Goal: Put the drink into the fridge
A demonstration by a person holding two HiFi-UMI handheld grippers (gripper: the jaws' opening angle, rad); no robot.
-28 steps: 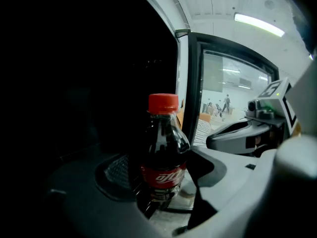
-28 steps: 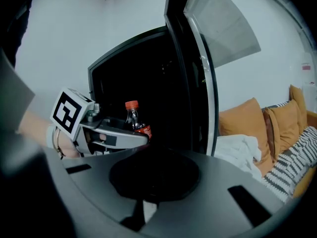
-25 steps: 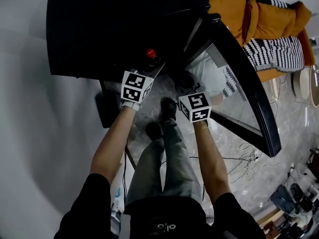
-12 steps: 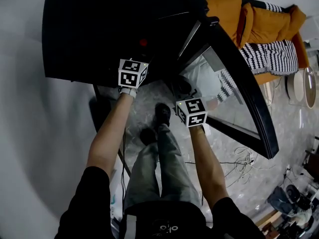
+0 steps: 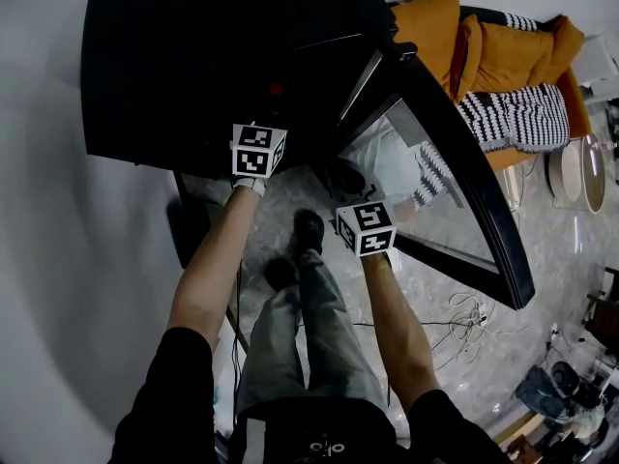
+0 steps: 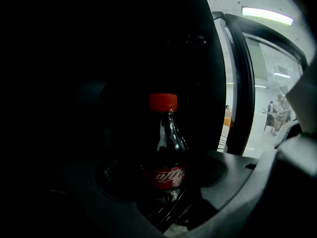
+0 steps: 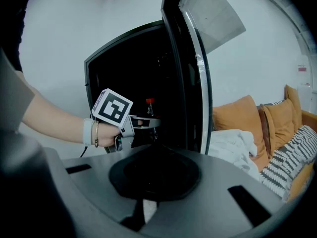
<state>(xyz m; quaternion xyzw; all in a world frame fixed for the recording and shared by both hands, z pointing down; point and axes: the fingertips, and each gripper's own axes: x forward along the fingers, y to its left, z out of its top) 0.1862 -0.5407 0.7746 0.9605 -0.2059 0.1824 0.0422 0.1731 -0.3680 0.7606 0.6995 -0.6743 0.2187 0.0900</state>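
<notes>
A dark cola bottle [image 6: 165,152] with a red cap [image 6: 163,102] and a red label stands upright between the jaws of my left gripper [image 6: 163,185], which is shut on it. Both are inside the dark interior of the black fridge [image 5: 193,56]. In the head view the left gripper [image 5: 258,150] reaches into the fridge opening, and the cap [image 5: 277,89] shows faintly ahead of it. From the right gripper view I see the left gripper [image 7: 141,123] gripping the bottle [image 7: 150,114] at the fridge mouth. My right gripper [image 7: 153,175] is shut with nothing in it, hanging back near the door [image 5: 455,162].
The fridge's glass door [image 7: 190,68] stands open to the right. An orange sofa [image 5: 503,46] with striped cushions and a white cloth [image 7: 237,143] lies behind it. Cables [image 5: 474,312] trail on the marble floor. The person's legs and shoes [image 5: 308,228] are below the grippers.
My left gripper has carried the bottle forward, deeper into the fridge. The right gripper has drifted slightly left and back, still shut.
</notes>
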